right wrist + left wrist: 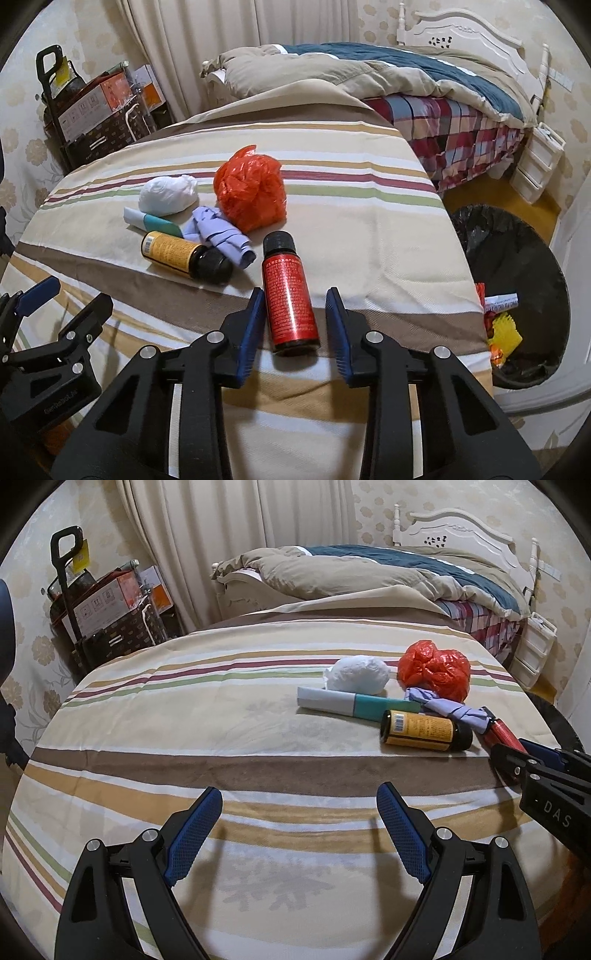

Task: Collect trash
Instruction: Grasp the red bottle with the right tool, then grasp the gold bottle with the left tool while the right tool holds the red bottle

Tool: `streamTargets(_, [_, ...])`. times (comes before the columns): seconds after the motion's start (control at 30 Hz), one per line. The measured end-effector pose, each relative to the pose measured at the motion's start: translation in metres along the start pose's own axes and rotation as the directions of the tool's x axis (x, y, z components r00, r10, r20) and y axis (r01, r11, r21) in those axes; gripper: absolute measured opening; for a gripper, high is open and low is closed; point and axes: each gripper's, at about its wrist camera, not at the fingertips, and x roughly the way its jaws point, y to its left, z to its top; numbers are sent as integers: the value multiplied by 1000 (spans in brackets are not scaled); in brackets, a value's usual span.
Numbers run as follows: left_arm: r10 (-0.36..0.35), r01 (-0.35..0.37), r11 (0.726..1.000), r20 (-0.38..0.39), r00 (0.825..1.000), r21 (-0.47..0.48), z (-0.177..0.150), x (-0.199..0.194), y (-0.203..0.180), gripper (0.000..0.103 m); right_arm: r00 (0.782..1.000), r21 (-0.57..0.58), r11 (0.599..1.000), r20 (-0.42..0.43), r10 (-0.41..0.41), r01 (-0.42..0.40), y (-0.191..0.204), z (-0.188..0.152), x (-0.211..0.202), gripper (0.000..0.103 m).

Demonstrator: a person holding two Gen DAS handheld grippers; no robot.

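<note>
A red bottle (290, 295) with a black cap lies on the striped bedsheet (369, 240) between the blue pads of my right gripper (295, 291). A narrow gap shows on each side of it, so the pads do not press. Beyond it lie a yellow-labelled dark bottle (177, 254), a crumpled lilac paper (218, 232), a white-and-teal box (155, 221), a white wad (166, 197) and an orange plastic bag (251, 188). My left gripper (299, 794) hovers open over bare sheet, left of the pile, with nothing between its fingers.
A black-lined trash bin (517, 258) stands on the floor off the bed's right edge, with some wrappers inside. A second bed with a rumpled duvet (369, 572) is behind. Boxes and a trolley (107, 609) fill the far left corner. White drawers (535, 166) stand at right.
</note>
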Motion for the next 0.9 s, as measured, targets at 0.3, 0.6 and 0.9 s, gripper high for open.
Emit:
streamTargets(0.3, [-2,2,1000,4,1000,-13,4,1,-8,85,1000,-35,999,12,19,-18,-1,7,6,30])
streamTargets(0.6, [-36,37,999,15,999,-22,12,4,-27,85,1000,15,1000,22,20,-20,-25,9,4,24])
streamTargets(0.9, [-83,84,990,9,996,-115,26,10,-35,85,999,32,998,24,44,-45,-33,9,4,24])
